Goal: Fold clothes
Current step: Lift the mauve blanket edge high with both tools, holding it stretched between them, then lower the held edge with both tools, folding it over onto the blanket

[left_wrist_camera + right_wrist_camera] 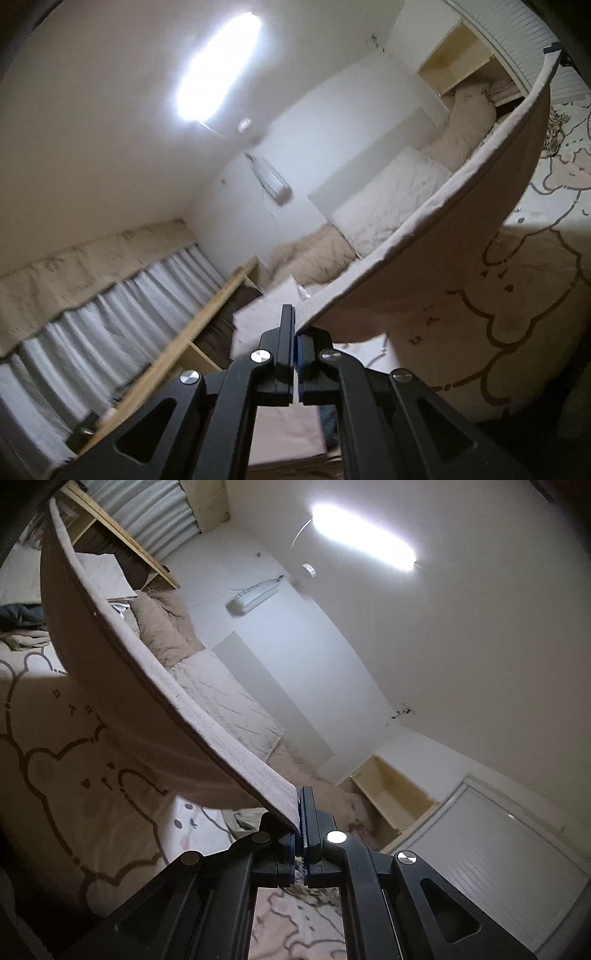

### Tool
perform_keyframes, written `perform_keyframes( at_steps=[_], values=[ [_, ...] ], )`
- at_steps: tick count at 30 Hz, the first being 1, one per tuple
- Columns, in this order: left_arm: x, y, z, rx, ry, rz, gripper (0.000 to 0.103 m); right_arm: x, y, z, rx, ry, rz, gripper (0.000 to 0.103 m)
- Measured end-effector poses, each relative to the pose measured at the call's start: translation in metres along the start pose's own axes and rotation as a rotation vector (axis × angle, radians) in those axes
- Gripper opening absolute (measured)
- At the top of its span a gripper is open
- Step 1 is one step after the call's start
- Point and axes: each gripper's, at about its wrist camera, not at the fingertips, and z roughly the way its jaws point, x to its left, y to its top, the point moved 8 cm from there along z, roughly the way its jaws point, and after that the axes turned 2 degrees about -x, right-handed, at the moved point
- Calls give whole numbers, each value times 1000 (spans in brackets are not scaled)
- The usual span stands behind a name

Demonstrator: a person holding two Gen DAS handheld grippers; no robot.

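A pale pink-beige garment [458, 236] hangs stretched between my two grippers, its hemmed top edge taut and its body drooping toward the bed. My left gripper [295, 332] is shut on one corner of that edge. My right gripper [300, 812] is shut on the other corner, and the garment [110, 686] runs from it up to the left. Both grippers are raised above the bed and tilted up toward the ceiling. The lower part of the garment is hidden behind its own fold.
A bedsheet with bear drawings [517, 302] [74, 775] lies below. Beige pillows and a blanket [399, 192] [166, 627] sit by the wall. Other clothes [22, 624] lie at the far left. A wooden shelf [207, 314], curtains [92, 332], and a cabinet [399, 801] surround the bed.
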Motion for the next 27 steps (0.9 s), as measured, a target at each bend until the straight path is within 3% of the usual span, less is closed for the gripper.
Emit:
perform_keyframes(
  at_steps=[4,8,12,18,22,27],
  values=[
    [24,9,-40,-32,20,15,2,-29,9,-47,-4,62,91,2],
    [24,6,-65,-25,25,93,2,-34,4,-75,31,81,81,2],
    [9,-9,-60,31,-37,115,2,-18,-13,-78,112,149,107,2],
    [-21,-30,-25,124,-98,245,2,25,-25,-48,226,246,102,2],
    [-17,-22,8,119,-87,304,2,30,-9,-17,224,252,82,2],
    [-29,-11,92,129,-163,313,3,25,17,68,239,311,95,2]
  ],
)
